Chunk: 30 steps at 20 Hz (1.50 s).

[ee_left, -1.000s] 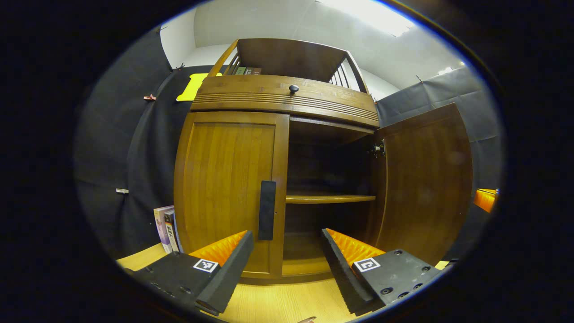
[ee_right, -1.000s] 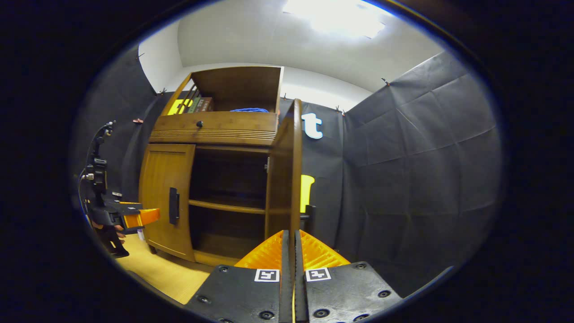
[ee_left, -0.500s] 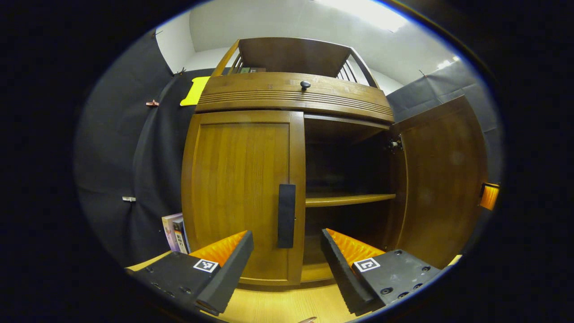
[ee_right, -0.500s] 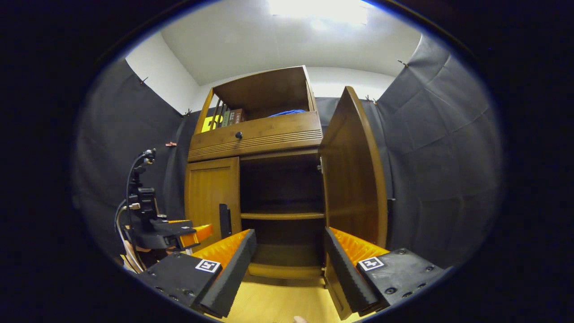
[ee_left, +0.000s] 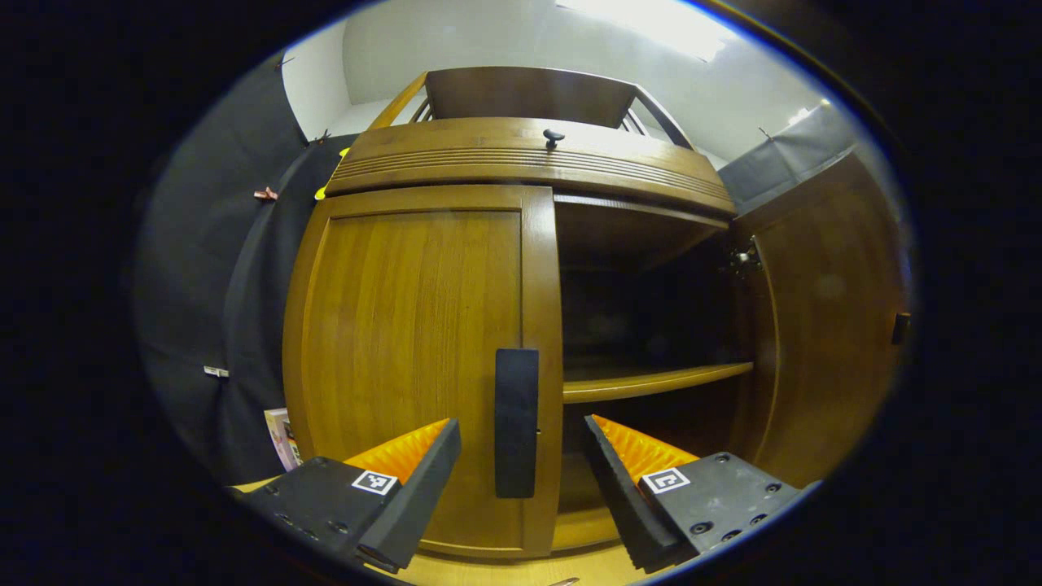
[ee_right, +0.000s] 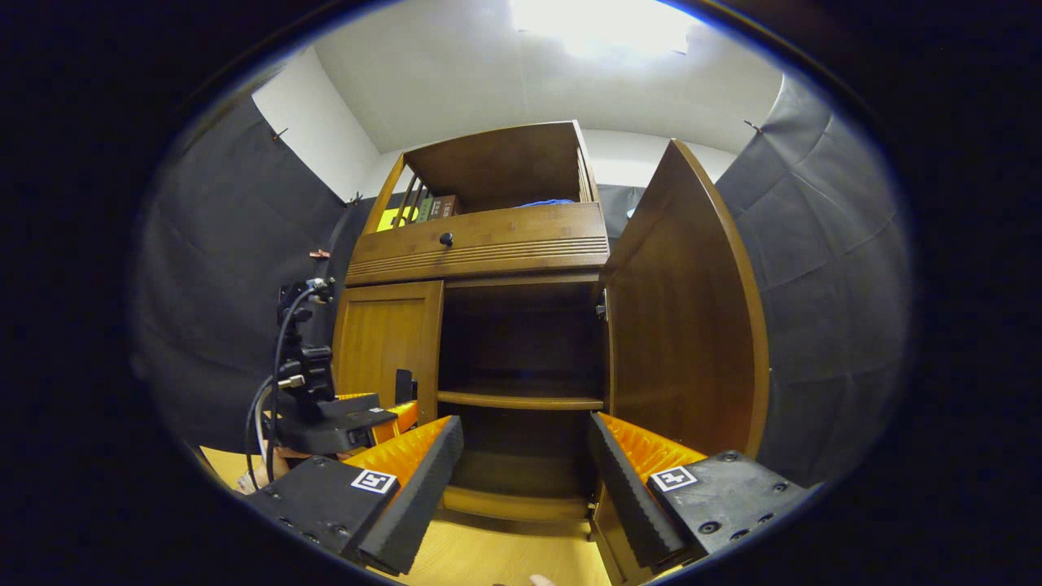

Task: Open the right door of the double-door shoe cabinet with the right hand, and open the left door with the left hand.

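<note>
Standing wide open in the left gripper view, the left tongs (ee_left: 521,472) are lined up on the dark upright handle (ee_left: 517,422) of the left door (ee_left: 415,358), which is seen between the two spread fingers but is not yet touched. That door is closed, flush with the front of the shoe cabinet (ee_left: 529,159). The right door (ee_right: 684,325) is swung fully out, so the shelf (ee_right: 521,399) inside is exposed; the right half of the task is judged done. The right tongs (ee_right: 525,480) are likewise spread and hold nothing, held off in front of the open compartment, with the worktop (ee_right: 496,557) below.

Several slips may be expected from here. If the left tongs are closed too early, the handle could be missed and only air caught. The handle is narrow and smooth-looking, so a shallow grip could be lost once the pull begins. If the pull is made straight back rather than along the door's arc, the fingers could be twisted off or the hinge strained. The right tongs could also be struck if brought across.
</note>
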{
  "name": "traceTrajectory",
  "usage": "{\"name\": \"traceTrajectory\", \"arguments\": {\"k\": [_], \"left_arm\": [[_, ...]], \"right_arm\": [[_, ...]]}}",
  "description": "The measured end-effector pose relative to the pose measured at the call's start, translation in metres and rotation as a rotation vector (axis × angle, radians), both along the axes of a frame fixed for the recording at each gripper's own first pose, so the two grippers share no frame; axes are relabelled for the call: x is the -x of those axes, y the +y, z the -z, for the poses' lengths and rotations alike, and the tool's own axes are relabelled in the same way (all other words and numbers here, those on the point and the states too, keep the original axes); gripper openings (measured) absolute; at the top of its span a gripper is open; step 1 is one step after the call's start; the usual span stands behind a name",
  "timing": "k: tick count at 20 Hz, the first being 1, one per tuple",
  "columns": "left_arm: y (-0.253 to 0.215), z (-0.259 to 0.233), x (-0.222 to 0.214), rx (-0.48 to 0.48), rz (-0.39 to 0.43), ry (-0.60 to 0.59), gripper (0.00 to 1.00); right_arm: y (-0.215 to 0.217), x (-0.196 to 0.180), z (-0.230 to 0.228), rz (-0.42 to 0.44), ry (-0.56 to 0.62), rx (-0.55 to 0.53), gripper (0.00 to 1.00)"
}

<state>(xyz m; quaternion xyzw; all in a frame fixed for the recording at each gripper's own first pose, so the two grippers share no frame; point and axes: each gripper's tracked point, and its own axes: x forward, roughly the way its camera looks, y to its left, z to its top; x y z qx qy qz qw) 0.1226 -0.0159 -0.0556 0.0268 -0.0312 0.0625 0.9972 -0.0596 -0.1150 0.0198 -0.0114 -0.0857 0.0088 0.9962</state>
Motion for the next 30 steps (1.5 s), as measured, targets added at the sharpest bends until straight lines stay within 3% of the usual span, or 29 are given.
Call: {"name": "traceTrajectory", "arguments": {"k": [2, 3, 5, 7, 9, 12, 15, 18, 25, 30], "left_arm": [[0.001, 0.000, -0.009, -0.011, 0.000, -0.013, 0.92], [0.001, 0.001, -0.014, -0.014, 0.004, -0.014, 0.90], [0.001, 0.003, -0.019, -0.022, -0.001, -0.013, 0.88], [-0.003, 0.002, -0.024, -0.006, 0.016, -0.029, 0.88], [-0.004, 0.000, -0.028, -0.002, 0.024, -0.039, 0.84], [0.006, 0.002, -0.031, -0.026, -0.024, -0.037, 0.67], [0.005, 0.004, -0.033, -0.007, -0.018, -0.036, 0.58], [0.006, 0.004, -0.033, 0.000, -0.017, -0.032, 0.37], [0.006, 0.005, -0.030, 0.061, 0.004, 0.007, 0.34], [0.005, 0.006, -0.025, 0.051, 0.044, 0.023, 0.31]], "right_arm": [[-0.007, -0.006, -0.002, 0.014, -0.006, 0.001, 0.99], [-0.012, -0.007, -0.002, 0.031, -0.009, 0.012, 0.95], [-0.018, -0.008, -0.001, 0.061, -0.011, 0.046, 0.99], [-0.022, -0.006, 0.002, 0.078, -0.002, 0.080, 0.95], [-0.025, -0.004, 0.006, 0.085, 0.010, 0.092, 0.99], [-0.022, -0.003, 0.012, 0.048, 0.034, 0.060, 0.99], [-0.023, -0.005, 0.018, 0.029, 0.061, 0.029, 0.97], [-0.023, -0.008, 0.025, 0.029, 0.079, 0.032, 0.97], [-0.021, -0.009, 0.034, 0.023, 0.105, 0.088, 0.97], [-0.011, -0.006, 0.028, 0.019, 0.083, 0.101, 0.97]]}}
